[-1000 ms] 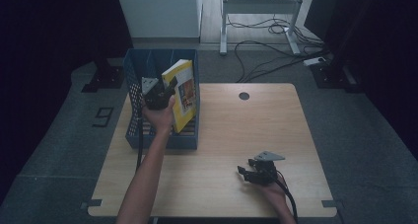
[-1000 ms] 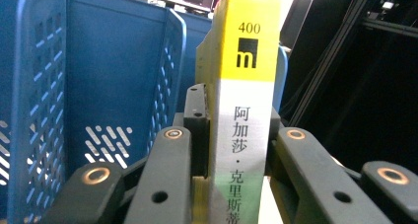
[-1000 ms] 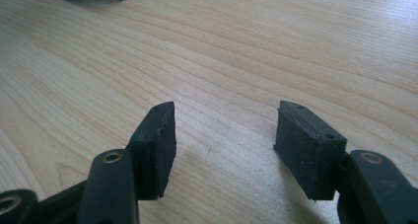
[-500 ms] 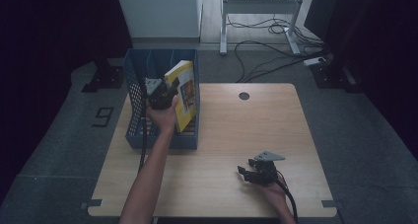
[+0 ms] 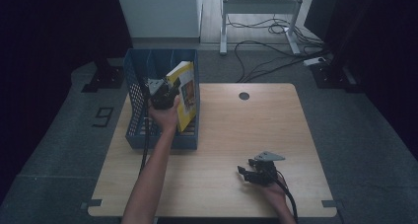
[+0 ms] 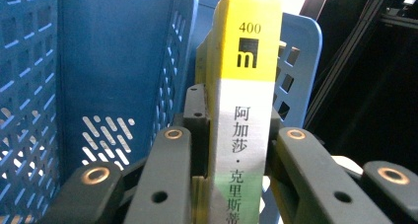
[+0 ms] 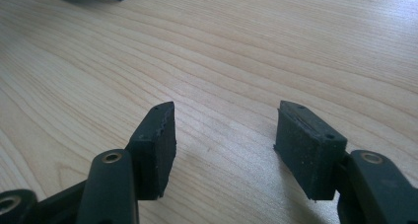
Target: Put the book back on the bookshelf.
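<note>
Left claw seating a book in the file rack

At the desk's far left corner, the left claw point(image 5: 165, 93) is pinching the yellow book point(image 6: 246, 100) by its spine, holding it upright over the blue file rack point(image 5: 135, 115); lowering and release are remaining. Near the front right edge of the desk point(image 5: 296, 130), the right claw point(image 7: 224, 145) is resting spread, gripping nothing.

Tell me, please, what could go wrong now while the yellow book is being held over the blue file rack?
1. The left gripper is shut on the yellow book by its spine only, so the book may swing or slip out.
2. The book leans over the blue file rack; it might catch on a divider instead of sliding into a slot.
3. The right gripper rests open on the table, so nothing steadies the rack if it is pushed.
</note>
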Tool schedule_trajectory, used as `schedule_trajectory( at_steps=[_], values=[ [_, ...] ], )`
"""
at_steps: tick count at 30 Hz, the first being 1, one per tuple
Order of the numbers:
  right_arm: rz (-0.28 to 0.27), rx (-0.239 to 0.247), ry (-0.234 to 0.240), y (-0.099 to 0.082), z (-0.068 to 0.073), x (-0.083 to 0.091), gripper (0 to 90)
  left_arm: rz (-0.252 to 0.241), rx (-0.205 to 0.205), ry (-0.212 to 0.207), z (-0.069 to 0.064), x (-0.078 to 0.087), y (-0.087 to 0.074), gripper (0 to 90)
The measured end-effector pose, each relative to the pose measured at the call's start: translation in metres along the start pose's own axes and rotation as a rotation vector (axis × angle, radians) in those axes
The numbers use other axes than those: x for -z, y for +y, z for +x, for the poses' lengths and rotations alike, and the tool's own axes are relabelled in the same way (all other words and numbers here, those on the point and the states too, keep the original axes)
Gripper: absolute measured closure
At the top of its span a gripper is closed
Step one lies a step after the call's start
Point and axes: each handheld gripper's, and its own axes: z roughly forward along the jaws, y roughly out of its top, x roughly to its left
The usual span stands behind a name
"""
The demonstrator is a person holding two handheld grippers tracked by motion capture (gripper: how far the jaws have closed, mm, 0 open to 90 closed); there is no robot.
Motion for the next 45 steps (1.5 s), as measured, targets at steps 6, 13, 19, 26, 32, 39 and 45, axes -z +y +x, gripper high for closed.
schedule_trajectory(
  at_steps=[6, 13, 19, 26, 32, 39, 45],
  values=[
    [0.000, 0.002, -0.001, 0.000, 0.000, 0.000, 39.9, 0.002, 0.001, 0.001, 0.000, -0.003, -0.006, 75.4],
    [0.002, -0.002, 0.003, 0.000, 0.000, 0.000, 39.9, 0.011, 0.009, 0.001, 0.003, -0.003, -0.016, 75.3],
    [0.002, 0.005, -0.002, 0.000, 0.000, 0.000, 39.9, 0.013, 0.010, -0.004, 0.006, 0.001, -0.018, 75.1],
    [0.003, 0.006, -0.005, 0.000, 0.001, 0.000, 39.8, 0.033, 0.003, -0.034, 0.009, 0.012, -0.021, 74.6],
    [0.004, 0.010, -0.009, 0.000, 0.001, 0.000, 39.8, 0.057, 0.002, -0.059, 0.012, 0.022, -0.023, 74.0],
    [0.006, 0.015, -0.011, 0.000, 0.002, -0.001, 39.7, 0.089, 0.000, -0.084, 0.015, 0.036, -0.027, 72.9],
    [0.008, 0.023, -0.012, 0.001, 0.004, -0.001, 39.5, 0.114, -0.012, -0.098, 0.016, 0.048, -0.031, 72.1]
  ],
)
